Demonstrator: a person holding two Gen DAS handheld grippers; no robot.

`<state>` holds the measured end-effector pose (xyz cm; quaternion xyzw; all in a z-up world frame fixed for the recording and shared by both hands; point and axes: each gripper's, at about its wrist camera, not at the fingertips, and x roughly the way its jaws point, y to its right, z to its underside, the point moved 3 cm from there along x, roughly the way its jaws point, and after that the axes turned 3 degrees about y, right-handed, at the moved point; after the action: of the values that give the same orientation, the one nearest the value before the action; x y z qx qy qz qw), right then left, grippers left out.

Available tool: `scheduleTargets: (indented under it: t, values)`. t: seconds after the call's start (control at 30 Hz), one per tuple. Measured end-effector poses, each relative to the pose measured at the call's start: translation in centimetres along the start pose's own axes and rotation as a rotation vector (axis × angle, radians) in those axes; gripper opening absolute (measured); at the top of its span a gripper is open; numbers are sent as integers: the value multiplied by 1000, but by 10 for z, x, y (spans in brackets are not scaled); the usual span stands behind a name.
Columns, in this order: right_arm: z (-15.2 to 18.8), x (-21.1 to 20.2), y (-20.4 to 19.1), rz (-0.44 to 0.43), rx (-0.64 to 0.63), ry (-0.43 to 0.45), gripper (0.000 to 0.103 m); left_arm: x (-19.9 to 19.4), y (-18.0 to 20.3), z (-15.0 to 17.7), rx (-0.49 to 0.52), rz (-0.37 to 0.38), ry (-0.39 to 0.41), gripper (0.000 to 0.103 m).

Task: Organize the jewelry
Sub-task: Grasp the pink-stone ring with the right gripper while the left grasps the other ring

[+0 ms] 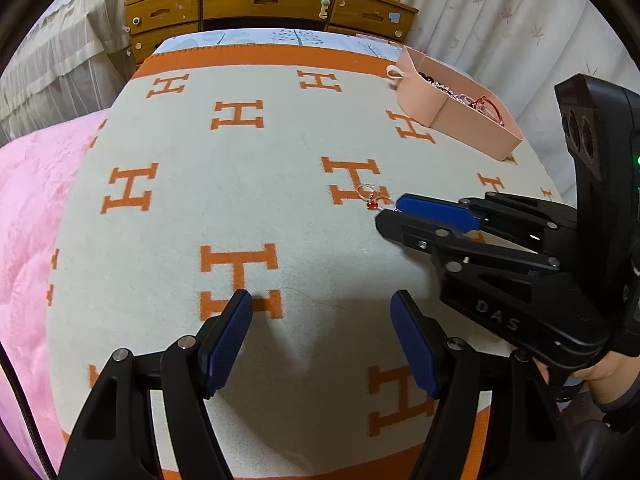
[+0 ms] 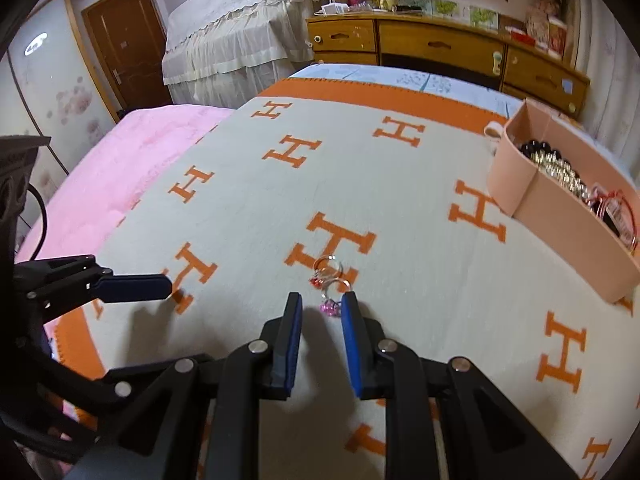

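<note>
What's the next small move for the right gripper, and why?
Probably ease the right gripper forward and close on the pink-stone ring. Its jaws are open, the ring lies at its fingertips on the blanket, not yet grasped, and the pink tray already holds other jewelry.

The right gripper [image 1: 390, 214] carries raised letters "DAS" on its black body; the blanket [image 1: 240, 184] repeats orange "H" letters.

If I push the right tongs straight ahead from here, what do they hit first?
Most likely the pink-stone ring, lying on the blanket at the mouth of the open right tongs. The red-stone ring sits just beyond it. Depth is hard to judge; they may skim the blanket first.
</note>
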<state>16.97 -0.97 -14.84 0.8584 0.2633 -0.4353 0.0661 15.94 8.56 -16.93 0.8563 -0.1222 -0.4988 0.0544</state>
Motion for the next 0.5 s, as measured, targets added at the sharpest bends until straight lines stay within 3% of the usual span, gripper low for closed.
scheduleTargets:
  t: [0.07, 0.17, 0.3, 0.5]
  values:
    - [0, 1, -1, 7, -16, 3, 20, 0, -1, 1, -5, 3, 0, 70]
    - [2, -1, 2, 35, -40, 7, 10, 0, -2, 0, -14, 10, 5, 70]
    - [10, -9, 13, 71, -50, 20, 10, 1, -1, -7, -28, 19, 26, 70]
    - [22, -25, 54, 59, 100, 31, 10, 15, 11, -24, -63, 16, 69, 69]
